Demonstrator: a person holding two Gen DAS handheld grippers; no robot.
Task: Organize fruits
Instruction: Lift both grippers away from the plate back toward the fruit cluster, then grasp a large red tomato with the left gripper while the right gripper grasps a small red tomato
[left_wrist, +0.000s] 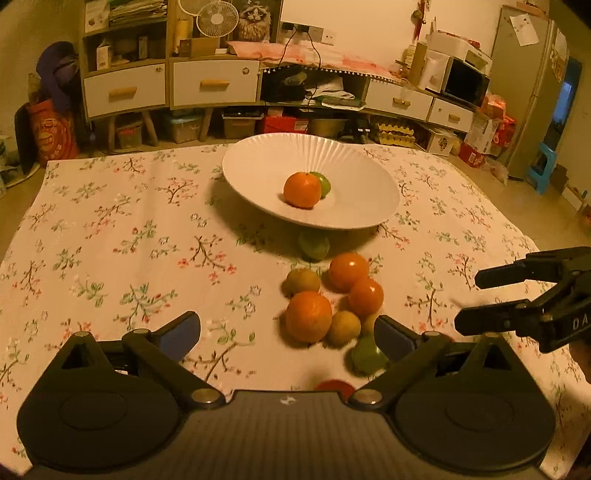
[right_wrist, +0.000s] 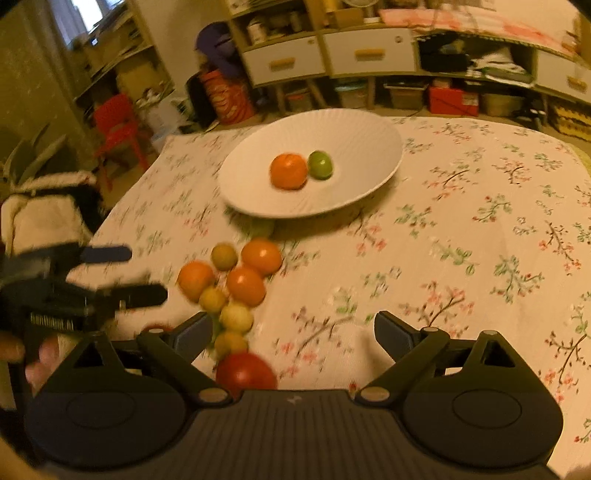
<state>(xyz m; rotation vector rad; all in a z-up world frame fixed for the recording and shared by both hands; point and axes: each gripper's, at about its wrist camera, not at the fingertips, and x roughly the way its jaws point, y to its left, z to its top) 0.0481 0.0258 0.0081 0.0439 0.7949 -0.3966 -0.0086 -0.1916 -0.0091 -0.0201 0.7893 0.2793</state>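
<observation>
Fruit lies in two places on the floral tablecloth (left_wrist: 110, 240): inside a white fluted bowl (left_wrist: 258, 162) and in a loose cluster on the cloth at the bowl's 6 o'clock side. In the bowl an orange (left_wrist: 302, 190) sits touching a green fruit (left_wrist: 322, 182), which is at the orange's 2 o'clock in the left wrist view. Another green fruit (left_wrist: 314, 245) rests on the cloth just under the bowl's near rim.

The cluster holds a large orange (left_wrist: 308, 321), two smaller glossy orange fruits (left_wrist: 348, 271) (left_wrist: 365, 297), and several yellowish fruits, one (left_wrist: 301, 281) at the cluster's 10 o'clock and one (left_wrist: 344, 328) touching the large orange. A green fruit (left_wrist: 365, 356) lies at the cluster's 5 o'clock, just beside the left tool's right-hand finger. A red fruit (right_wrist: 245, 373), nearest the cameras, is partly hidden behind both tool bodies.

The left gripper (left_wrist: 288, 330) has its jaws spread wide with nothing pinched; the large orange sits just ahead of the gap. The right gripper (right_wrist: 291, 332) is likewise spread wide and empty, with bare cloth in its gap and the cluster at its 10 o'clock. Each tool shows at the edge of the other's view with its fingers apart. The right wrist view is blurred.
</observation>
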